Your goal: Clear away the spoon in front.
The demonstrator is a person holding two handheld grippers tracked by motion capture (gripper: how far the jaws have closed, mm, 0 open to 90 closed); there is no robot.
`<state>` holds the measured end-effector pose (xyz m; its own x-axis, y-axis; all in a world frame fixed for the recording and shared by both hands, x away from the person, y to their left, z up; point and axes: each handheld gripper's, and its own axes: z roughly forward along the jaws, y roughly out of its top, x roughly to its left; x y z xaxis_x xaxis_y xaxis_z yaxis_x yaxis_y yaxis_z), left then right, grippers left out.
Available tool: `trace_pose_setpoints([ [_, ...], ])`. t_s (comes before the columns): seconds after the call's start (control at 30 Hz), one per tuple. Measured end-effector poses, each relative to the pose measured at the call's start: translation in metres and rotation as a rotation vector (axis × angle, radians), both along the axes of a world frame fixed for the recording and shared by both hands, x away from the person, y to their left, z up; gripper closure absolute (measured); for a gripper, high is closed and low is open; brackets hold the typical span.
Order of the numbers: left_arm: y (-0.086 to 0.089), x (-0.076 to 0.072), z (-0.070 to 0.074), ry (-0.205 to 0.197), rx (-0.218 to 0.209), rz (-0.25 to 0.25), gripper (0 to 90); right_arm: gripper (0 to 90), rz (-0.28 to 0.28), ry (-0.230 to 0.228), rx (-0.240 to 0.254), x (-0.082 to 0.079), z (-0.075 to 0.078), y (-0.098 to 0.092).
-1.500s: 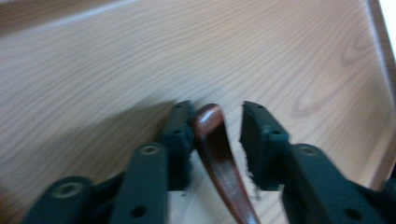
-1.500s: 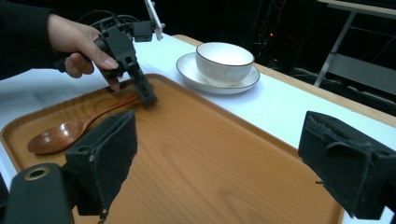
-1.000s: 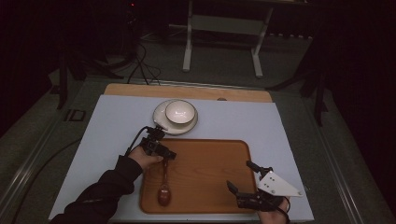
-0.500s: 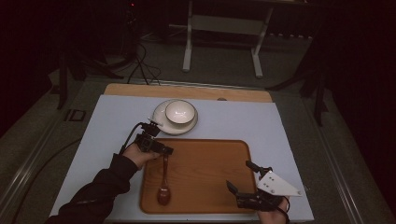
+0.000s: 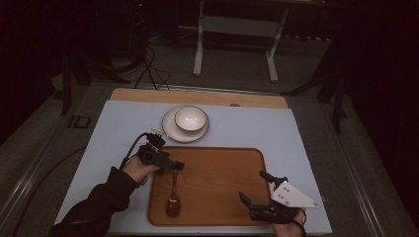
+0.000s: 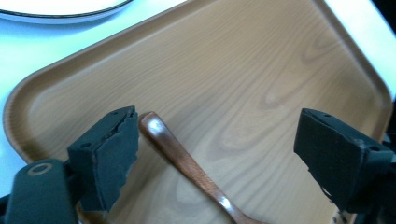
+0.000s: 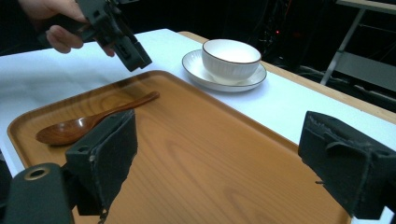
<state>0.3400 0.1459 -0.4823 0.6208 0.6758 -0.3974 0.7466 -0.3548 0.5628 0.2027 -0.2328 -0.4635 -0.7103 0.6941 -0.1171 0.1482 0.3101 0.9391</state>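
Over the last second the left gripper (image 5: 174,166) has drawn back from over the wooden spoon (image 5: 173,197) toward the near-left corner of the wooden tray (image 5: 222,168), and now sits at the tip of the spoon's handle rather than over its middle. Judging by that, the spoon has either just been set down or is being lined up for a pick by the handle end; the high view is too dim to say which.

The spoon lies flat inside the tray, along its left side, bowl toward the person and handle pointing toward the white bowl (image 5: 190,118) on its saucer (image 5: 170,129) beyond the tray's far edge.

In the left gripper view the jaws stand wide apart, holding nothing; the handle tip (image 6: 152,122) lies just beside the left pad (image 6: 116,149), close enough that contact can't be ruled out. The right gripper (image 5: 257,195) hangs over the tray's near-right corner, jaws likewise wide and empty, well apart from the spoon.
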Motion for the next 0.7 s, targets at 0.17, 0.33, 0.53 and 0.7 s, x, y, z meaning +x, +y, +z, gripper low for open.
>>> trace_pose_setpoints([
  [0.17,0.005,-0.008,0.005,-0.066,-0.046,-0.037,1.3,11.8,0.002,-0.002,-0.002,0.001,0.000,0.000],
  [0.33,0.013,-0.017,0.011,-0.132,-0.090,-0.017,0.4,11.8,0.000,0.003,-0.002,0.001,-0.001,0.000],
  [0.53,0.020,-0.034,0.014,-0.202,-0.086,-0.008,0.4,11.8,0.002,0.012,-0.002,0.003,-0.003,-0.001],
  [0.7,0.026,-0.046,0.015,-0.227,-0.097,-0.006,0.4,11.8,-0.004,0.016,0.001,0.004,-0.003,-0.003],
])
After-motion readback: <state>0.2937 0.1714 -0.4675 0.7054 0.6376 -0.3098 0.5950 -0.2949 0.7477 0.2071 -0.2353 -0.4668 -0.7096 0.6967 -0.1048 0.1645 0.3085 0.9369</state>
